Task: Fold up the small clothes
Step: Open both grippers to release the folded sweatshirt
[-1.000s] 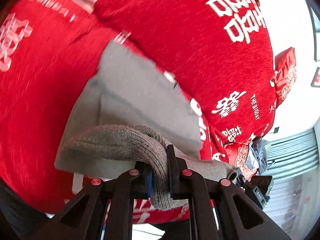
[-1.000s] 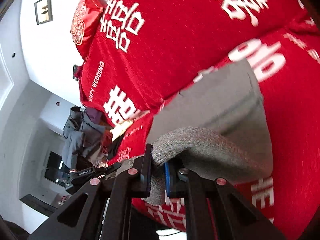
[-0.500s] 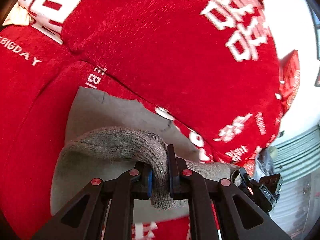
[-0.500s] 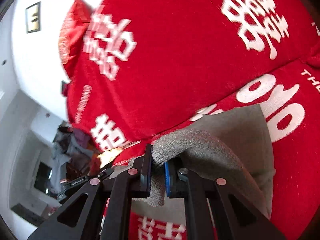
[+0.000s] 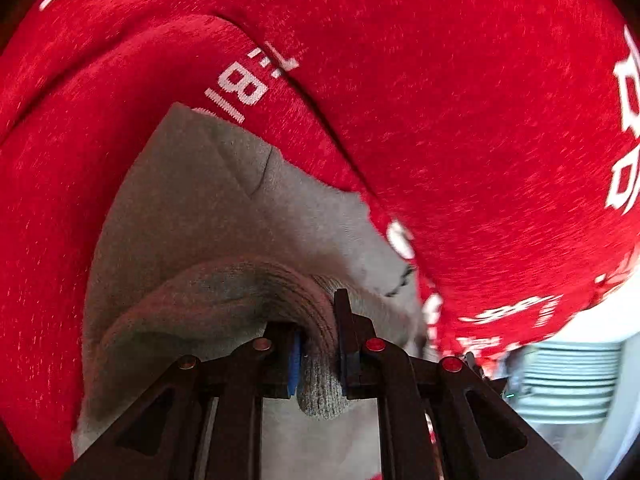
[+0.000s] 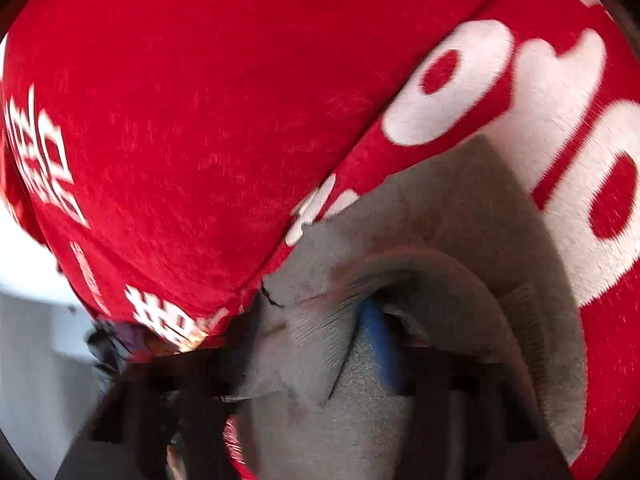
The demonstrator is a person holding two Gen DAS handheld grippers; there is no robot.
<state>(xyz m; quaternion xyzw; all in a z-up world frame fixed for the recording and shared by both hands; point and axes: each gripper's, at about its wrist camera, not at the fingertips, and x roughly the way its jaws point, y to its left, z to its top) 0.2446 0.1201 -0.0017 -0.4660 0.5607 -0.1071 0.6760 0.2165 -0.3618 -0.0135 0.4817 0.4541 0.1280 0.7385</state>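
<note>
Grey knit garment [image 5: 208, 216] lies on your red cover [image 5: 460, 128], printed with white letters; only "B" reads clearly. Your left gripper [image 5: 318, 354] clamps its ribbed hem. Your right gripper [image 6: 316, 344], blurred, is opening, hem between its jaws.

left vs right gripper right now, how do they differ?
Left gripper: fingers shut on the grey garment's ribbed hem, picture sharp. Right gripper: jaws opening, fingers spread apart, the hem loose between them, picture smeared by motion. Shared: both sit low at the same hem, over the red cover, its folded body ahead.
</note>
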